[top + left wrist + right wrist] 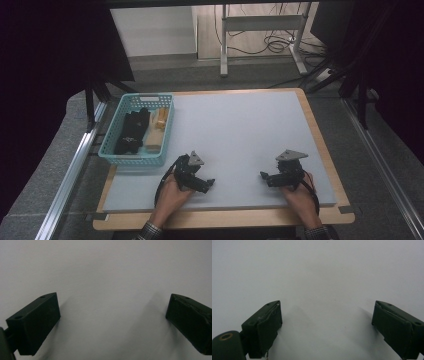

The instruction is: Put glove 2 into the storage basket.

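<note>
Both of the person's forearms come in from the near edge of the desk [320,150]. The left hand [173,192] angles inward and forward, carrying the left gripper [209,183] low over the grey mat [240,130], its tips turned toward the middle. The right hand [300,192] mirrors it, and the right gripper [264,176] points left toward the other one. The two grippers sit well apart, with bare mat between them.

A teal basket [115,155] stands at the left side of the desk, just ahead of the left gripper and near it. Inside lie dark things [131,131] and pale tan things [157,131]; what they are is hard to make out, since the dark ones blur into one mass and the basket wall screens their lower parts. The sleeves are cut off by the bottom edge of the high view, and the room to either side is too dark to read.

In the left gripper view the left gripper [112,315] has its fingers [37,325] spread wide, holding nothing, with plain mat between them. In the right gripper view the right gripper [327,320] likewise has its fingers [264,327] set far apart and empty. Shadows lie just beside each tip on the mat, but whether the tips touch it cannot be told.
</note>
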`<state>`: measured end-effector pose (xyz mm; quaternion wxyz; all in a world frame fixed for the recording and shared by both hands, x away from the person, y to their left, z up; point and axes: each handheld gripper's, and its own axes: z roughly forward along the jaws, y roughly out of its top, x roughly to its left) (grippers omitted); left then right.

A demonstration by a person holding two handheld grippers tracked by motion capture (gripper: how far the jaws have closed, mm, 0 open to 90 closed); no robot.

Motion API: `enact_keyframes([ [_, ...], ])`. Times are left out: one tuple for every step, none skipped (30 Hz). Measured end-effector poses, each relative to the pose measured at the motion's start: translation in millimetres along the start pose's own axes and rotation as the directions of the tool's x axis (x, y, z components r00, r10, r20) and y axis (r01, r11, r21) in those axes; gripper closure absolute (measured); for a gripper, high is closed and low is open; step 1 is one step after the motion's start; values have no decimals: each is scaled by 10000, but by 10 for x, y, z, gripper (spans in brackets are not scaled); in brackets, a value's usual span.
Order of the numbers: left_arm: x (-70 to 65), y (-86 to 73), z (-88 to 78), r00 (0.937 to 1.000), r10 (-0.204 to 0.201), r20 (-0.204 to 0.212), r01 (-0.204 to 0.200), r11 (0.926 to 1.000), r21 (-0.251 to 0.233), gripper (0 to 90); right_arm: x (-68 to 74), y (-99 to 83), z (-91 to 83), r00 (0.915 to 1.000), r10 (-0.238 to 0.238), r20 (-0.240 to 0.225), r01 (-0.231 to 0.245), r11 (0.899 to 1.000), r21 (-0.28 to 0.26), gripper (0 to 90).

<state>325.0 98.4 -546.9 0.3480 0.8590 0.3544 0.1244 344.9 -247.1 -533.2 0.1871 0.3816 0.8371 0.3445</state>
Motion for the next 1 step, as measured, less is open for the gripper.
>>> enact_keyframes([
  [-1, -2, 0, 10000, -52, 10, 52, 10000, -2, 0, 0, 1, 0, 10000, 2, -3, -2, 10000, -3, 90],
])
